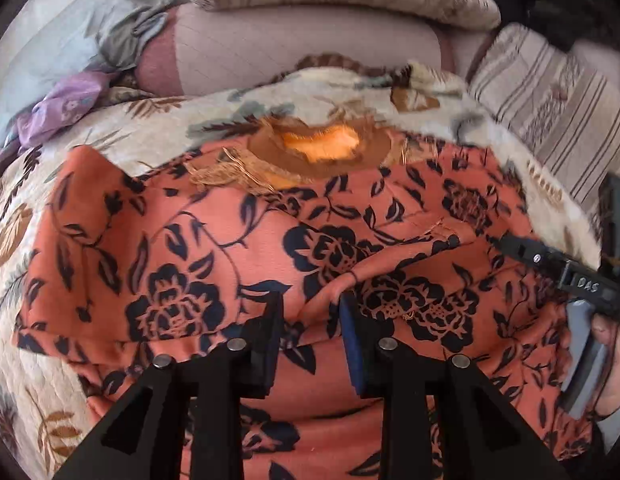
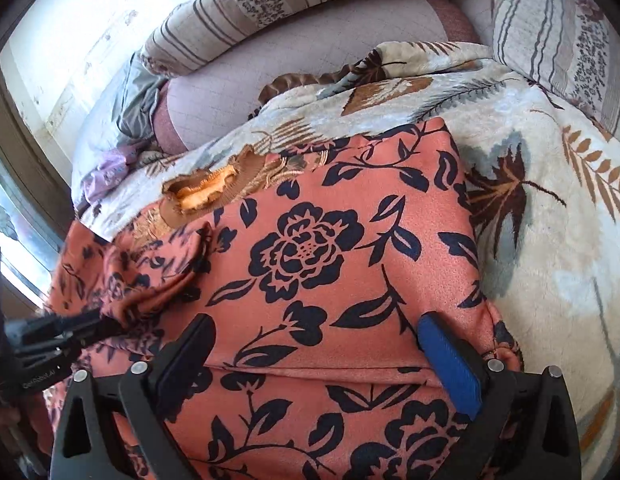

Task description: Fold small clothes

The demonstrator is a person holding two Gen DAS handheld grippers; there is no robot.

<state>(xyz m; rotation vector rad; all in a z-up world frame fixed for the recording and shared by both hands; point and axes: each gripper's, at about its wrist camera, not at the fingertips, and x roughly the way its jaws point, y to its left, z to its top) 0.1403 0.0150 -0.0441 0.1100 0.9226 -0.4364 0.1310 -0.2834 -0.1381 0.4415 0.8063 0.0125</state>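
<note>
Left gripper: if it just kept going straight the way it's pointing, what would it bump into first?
Most likely the orange flowered garment spread on the blanket. The left gripper points down at it, jaws parted, a raised fold just ahead. How near it is I cannot tell.

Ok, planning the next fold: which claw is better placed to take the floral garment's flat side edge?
Probably the right. The right claw hangs open with one finger close to the floral garment's flat side edge. The left claw is open at the far, bunched sleeve side.
</note>
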